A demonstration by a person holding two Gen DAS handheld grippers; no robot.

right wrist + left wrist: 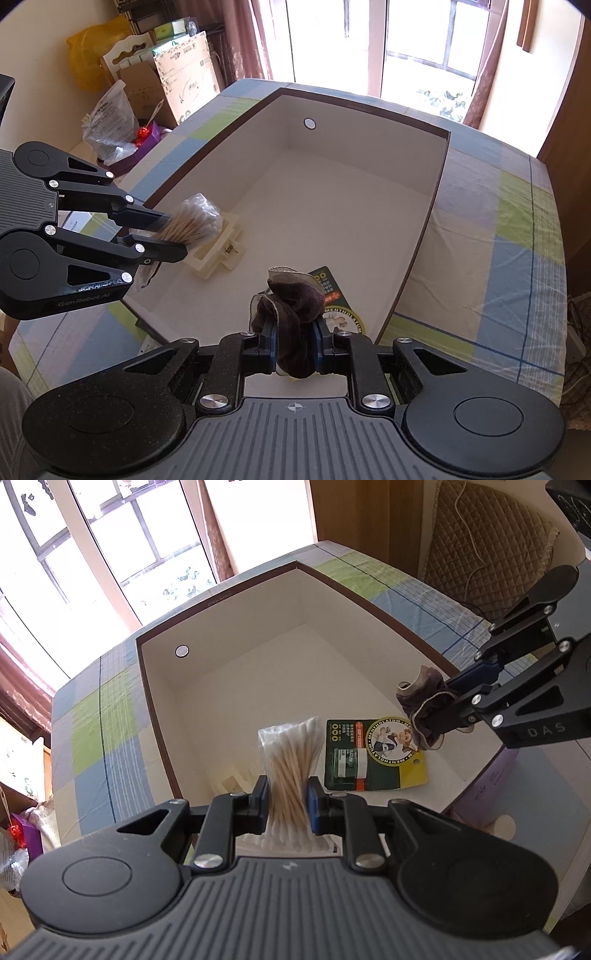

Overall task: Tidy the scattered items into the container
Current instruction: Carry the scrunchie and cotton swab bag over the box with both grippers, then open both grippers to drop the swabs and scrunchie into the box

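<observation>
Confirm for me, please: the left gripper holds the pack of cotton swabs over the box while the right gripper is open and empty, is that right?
Not quite. The right gripper is not empty: it is shut on a dark crumpled cloth, as the right wrist view shows. The rest stands: the left gripper holds the pack of cotton swabs over the box.

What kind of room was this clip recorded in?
Probably a lived-in room at home: a checked cloth covers the surface under the box, curtained windows stand behind, and cartons and bags are piled in a corner.
</observation>
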